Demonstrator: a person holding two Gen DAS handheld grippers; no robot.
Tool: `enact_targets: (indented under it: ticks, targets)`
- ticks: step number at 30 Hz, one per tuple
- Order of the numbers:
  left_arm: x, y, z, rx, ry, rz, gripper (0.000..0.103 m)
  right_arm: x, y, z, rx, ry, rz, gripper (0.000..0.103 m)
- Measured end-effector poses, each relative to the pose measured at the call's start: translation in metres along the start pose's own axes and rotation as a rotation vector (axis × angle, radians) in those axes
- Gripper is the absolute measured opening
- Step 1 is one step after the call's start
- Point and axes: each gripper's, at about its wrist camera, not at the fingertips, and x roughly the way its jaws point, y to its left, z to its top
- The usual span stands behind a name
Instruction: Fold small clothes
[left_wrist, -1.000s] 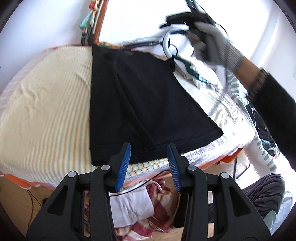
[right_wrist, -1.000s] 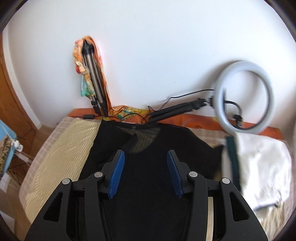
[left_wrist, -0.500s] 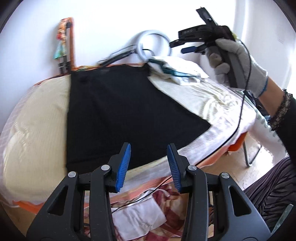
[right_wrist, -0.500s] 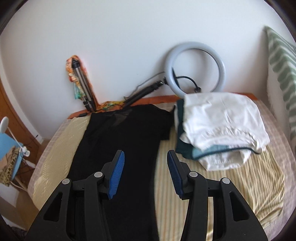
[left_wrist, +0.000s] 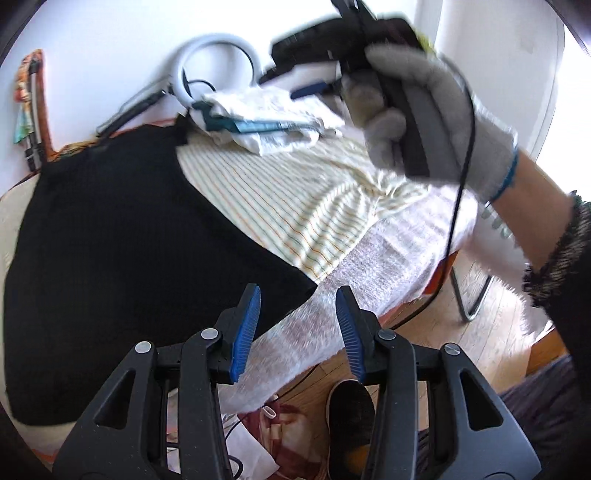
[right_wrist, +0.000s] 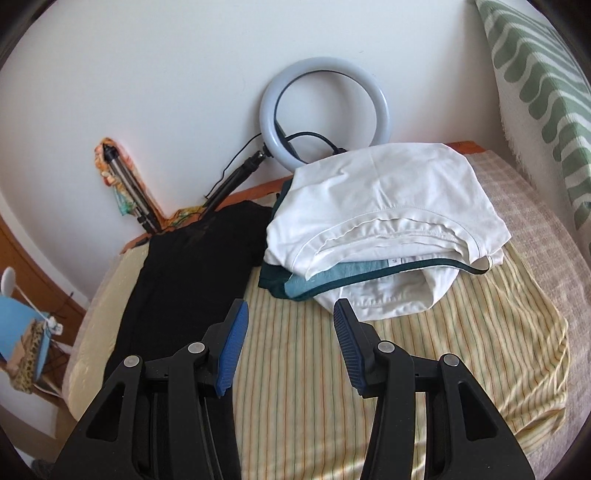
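Observation:
A black garment (left_wrist: 122, 236) lies flat on the striped bed cover (left_wrist: 295, 206); it also shows at the left in the right wrist view (right_wrist: 184, 280). My left gripper (left_wrist: 297, 332) is open and empty above the bed's near edge, just right of the garment's near corner. My right gripper (right_wrist: 288, 347) is open and empty above the striped cover (right_wrist: 332, 387), between the black garment and a stack of folded white and teal clothes (right_wrist: 380, 229). The stack also shows in the left wrist view (left_wrist: 266, 118). The right gripper, held in a gloved hand (left_wrist: 424, 114), shows blurred there.
A ring light (right_wrist: 325, 107) on a stand leans on the wall behind the stack. A tripod wrapped in patterned cloth (right_wrist: 122, 184) stands at the far left corner. A green-patterned pillow (right_wrist: 543, 88) is at the right. A shoe (left_wrist: 349, 406) and loose cloths lie on the floor.
Both grippers have swung to the right. The left one now looks at the garment's right near corner and bed edge. The right one has come closer to the folded stack.

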Motion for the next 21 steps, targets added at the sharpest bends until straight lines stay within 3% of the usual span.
enact_targets:
  ticks: [4, 9, 10, 11, 21]
  targets:
    - [0.029, 0.002, 0.001, -0.015, 0.061, 0.008, 0.044, 0.011, -0.006, 0.005, 0.037, -0.008, 0.064, 0.047]
    - [0.039, 0.008, 0.003, -0.023, 0.05, 0.057, 0.044, 0.05, 0.003, 0.005, -0.002, 0.064, 0.073, 0.047]
    - [0.04, 0.011, 0.005, -0.041, 0.045, 0.05, 0.033, 0.059, 0.006, 0.004, -0.014, 0.082, 0.076, 0.047]
    - [0.041, 0.014, 0.005, -0.058, 0.041, 0.046, 0.007, 0.066, 0.008, 0.003, -0.022, 0.101, 0.084, 0.047]
    - [0.011, 0.06, 0.008, -0.259, -0.046, -0.004, 0.003, 0.135, 0.029, 0.004, 0.061, 0.206, 0.185, 0.047]
